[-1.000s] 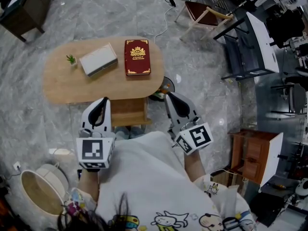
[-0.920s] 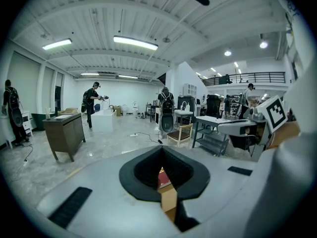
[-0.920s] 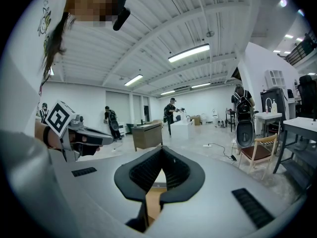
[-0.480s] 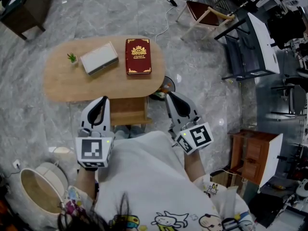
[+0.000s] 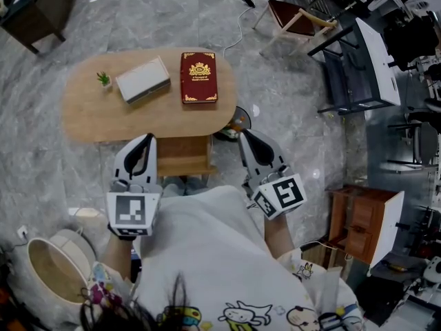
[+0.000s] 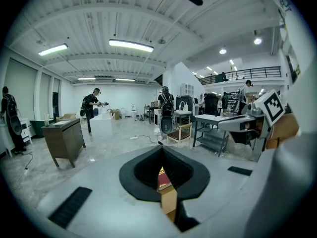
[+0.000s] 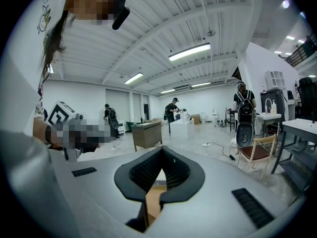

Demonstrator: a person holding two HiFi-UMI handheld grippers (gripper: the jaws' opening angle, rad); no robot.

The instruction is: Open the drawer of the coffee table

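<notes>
Head view first: shows left gripper [image 5: 147,139] and right gripper [image 5: 245,135] hanging at the near edge of the coffee table [image 5: 89,119], one on either side of the drawer [image 5: 182,158] tucked under that edge. Checked both gripper views too: fingers pinched fully together on each, gripping nothing, just slivers of wood peeking through. Further back on the coffee table, spotted a red book [image 5: 199,78], white box [image 5: 142,80] and tiny plant [image 5: 104,79].

Left gripper [image 5: 143,143] and right gripper [image 5: 249,143] both closed, empty, held side by side
</notes>
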